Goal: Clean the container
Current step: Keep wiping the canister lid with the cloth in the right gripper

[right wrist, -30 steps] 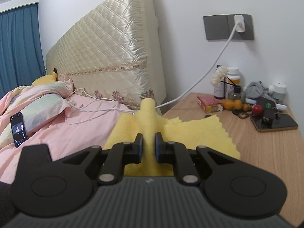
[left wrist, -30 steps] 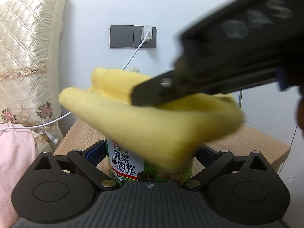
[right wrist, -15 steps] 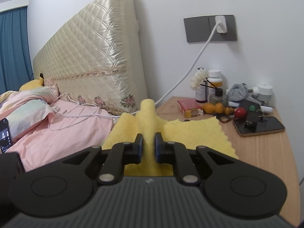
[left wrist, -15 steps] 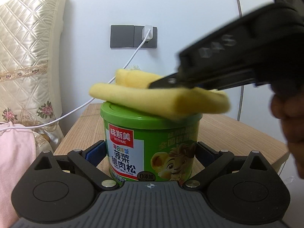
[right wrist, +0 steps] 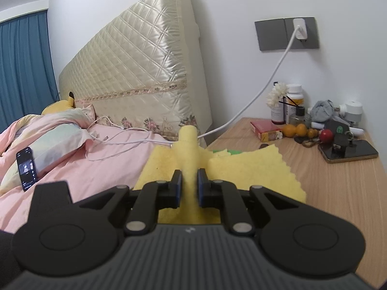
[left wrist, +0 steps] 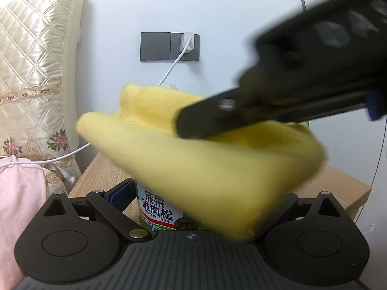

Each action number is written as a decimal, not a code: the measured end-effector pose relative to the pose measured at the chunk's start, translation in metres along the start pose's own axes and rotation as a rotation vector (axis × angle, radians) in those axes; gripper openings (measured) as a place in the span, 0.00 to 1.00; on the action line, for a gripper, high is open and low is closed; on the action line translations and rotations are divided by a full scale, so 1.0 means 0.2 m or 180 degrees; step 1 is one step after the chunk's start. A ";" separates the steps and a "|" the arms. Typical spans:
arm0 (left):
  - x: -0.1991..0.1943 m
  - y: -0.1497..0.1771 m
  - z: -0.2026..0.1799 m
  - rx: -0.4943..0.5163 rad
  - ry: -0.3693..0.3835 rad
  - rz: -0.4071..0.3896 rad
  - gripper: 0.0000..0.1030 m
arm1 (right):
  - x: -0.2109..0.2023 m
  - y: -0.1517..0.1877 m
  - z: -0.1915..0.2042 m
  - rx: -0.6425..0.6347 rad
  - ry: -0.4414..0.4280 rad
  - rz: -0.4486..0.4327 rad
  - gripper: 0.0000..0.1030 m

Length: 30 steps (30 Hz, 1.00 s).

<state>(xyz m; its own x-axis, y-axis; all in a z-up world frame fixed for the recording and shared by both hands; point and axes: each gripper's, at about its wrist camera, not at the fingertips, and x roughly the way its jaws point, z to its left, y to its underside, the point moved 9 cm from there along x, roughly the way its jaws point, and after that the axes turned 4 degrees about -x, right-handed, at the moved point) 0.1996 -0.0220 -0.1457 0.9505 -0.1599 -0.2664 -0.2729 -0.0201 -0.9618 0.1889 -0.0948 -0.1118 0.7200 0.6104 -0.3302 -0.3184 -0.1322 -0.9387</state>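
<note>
In the left wrist view a green food can (left wrist: 158, 213) with a white label stands between the fingers of my left gripper (left wrist: 200, 200), which is shut on its sides. A folded yellow cloth (left wrist: 205, 169) hangs blurred across the can's top and front, hiding most of it. My right gripper (left wrist: 191, 125) reaches in from the upper right, shut on the cloth. In the right wrist view the right gripper (right wrist: 189, 183) pinches a ridge of the yellow cloth (right wrist: 254, 171). A sliver of the green lid (right wrist: 233, 151) shows past the cloth.
The can is over a wooden nightstand (right wrist: 338, 193). At its back stand bottles (right wrist: 293, 99), a red box (right wrist: 264, 129), oranges (right wrist: 296, 130), a red ball (right wrist: 326, 135) and a phone (right wrist: 348, 151). A charger cable (right wrist: 266, 89) runs to the wall socket (right wrist: 286, 33). A bed (right wrist: 72, 159) lies to the left.
Half a second ago the cloth lay flat on the can's lid; now it has swept down over the front of the can. The left gripper and can have stayed put.
</note>
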 end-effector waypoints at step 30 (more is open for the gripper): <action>-0.08 -0.01 0.01 0.0004 -0.0003 -0.0038 0.96 | -0.03 0.01 0.12 0.0013 -0.0229 0.0010 0.13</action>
<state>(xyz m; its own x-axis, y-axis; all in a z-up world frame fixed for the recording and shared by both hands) 0.1858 -0.0182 -0.1397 0.9539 -0.1586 -0.2548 -0.2612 -0.0208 -0.9650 0.1683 -0.0801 -0.1088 0.6728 0.6646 -0.3250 -0.3231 -0.1312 -0.9372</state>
